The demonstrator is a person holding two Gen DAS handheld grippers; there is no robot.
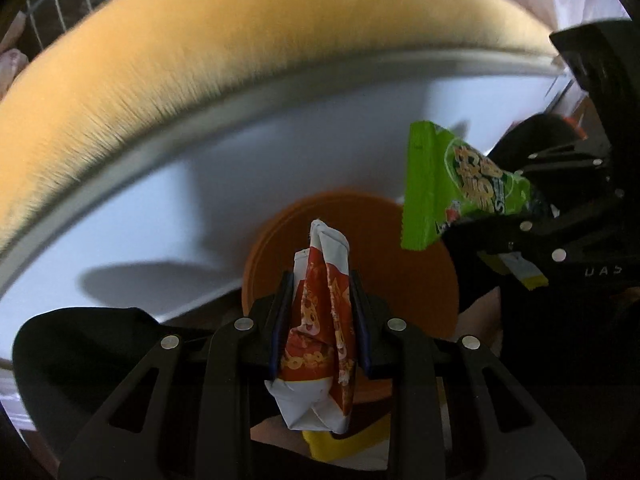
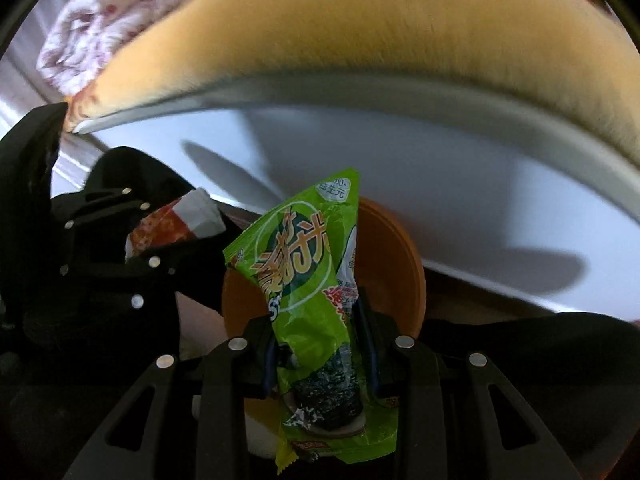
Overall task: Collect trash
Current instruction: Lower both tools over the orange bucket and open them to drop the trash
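The green wrapper (image 2: 316, 280) bears "添加益生元" in a pale badge at its top corner; its larger yellow lettering is stylised Chinese.

A white tabletop (image 1: 168, 208) edged by tan plush fabric (image 1: 200, 48), floral bedding (image 2: 120, 12) behind
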